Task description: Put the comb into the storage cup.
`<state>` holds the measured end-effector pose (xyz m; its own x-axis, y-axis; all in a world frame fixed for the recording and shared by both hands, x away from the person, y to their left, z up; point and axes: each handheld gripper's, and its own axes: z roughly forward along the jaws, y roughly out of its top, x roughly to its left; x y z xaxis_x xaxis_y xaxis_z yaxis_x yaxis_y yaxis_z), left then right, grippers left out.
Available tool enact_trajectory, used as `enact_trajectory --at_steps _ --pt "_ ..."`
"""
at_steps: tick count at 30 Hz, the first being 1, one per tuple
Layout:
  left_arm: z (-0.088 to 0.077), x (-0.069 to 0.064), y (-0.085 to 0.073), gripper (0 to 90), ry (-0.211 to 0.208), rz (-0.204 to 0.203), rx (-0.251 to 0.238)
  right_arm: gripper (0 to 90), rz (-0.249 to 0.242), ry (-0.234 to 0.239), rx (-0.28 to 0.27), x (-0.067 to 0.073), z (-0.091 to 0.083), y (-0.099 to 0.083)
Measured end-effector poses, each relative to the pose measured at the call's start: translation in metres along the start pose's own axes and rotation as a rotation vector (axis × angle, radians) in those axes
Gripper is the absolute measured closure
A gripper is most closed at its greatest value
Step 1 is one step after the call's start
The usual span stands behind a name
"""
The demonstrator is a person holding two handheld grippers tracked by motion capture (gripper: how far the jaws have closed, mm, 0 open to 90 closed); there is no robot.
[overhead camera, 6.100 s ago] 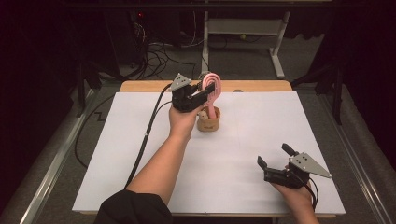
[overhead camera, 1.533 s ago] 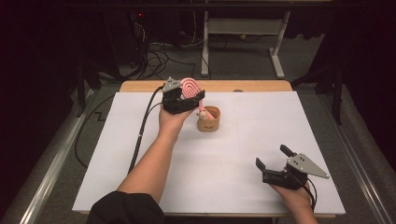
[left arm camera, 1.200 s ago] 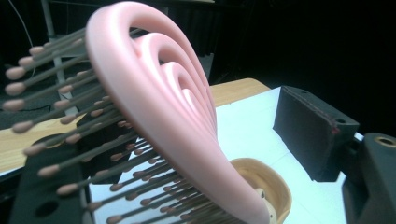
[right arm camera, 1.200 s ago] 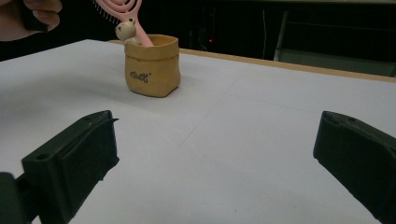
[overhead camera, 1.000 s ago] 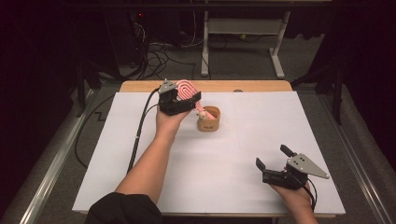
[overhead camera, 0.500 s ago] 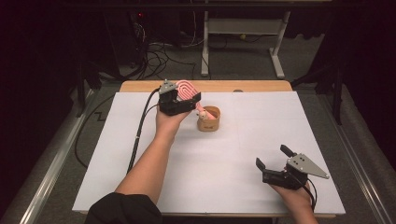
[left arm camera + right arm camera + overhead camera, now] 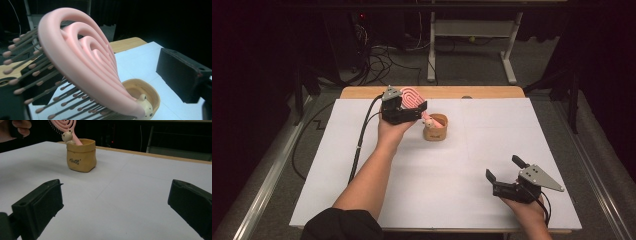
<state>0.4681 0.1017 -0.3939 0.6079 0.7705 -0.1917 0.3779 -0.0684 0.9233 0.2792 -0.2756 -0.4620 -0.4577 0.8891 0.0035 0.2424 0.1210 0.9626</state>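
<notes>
The left tongs [image 7: 412, 111] have just been spreading their jaws around the pink brush [image 7: 82, 62], whose handle already stands in the tan cup [image 7: 435, 128] just right of and below them; in the left gripper view the right jaw stands clear of the brush head, while contact on the left, bristle side cannot be told. To finish the release well, the jaws should open fully and the hand draw back along its own line, away from the bristles, so they do not snag and tip the cup. The brush is a pink teardrop of nested loops with brown, pink-tipped bristles; it leans on the cup's rim toward the left tongs. The cup is small, bag-shaped, with a little bear figure at its rim. The right tongs [image 7: 504, 174] rest spread and empty on the white table [image 7: 462, 200], well apart from the cup.
</notes>
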Motion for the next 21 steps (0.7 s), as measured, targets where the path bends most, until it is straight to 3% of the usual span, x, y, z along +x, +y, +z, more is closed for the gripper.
enact_trajectory --at_steps 21 --pt "-0.0064 0.0027 0.0012 0.0 -0.014 0.014 -0.016 0.4 -0.002 0.0 0.007 0.0004 0.0009 -0.0003"
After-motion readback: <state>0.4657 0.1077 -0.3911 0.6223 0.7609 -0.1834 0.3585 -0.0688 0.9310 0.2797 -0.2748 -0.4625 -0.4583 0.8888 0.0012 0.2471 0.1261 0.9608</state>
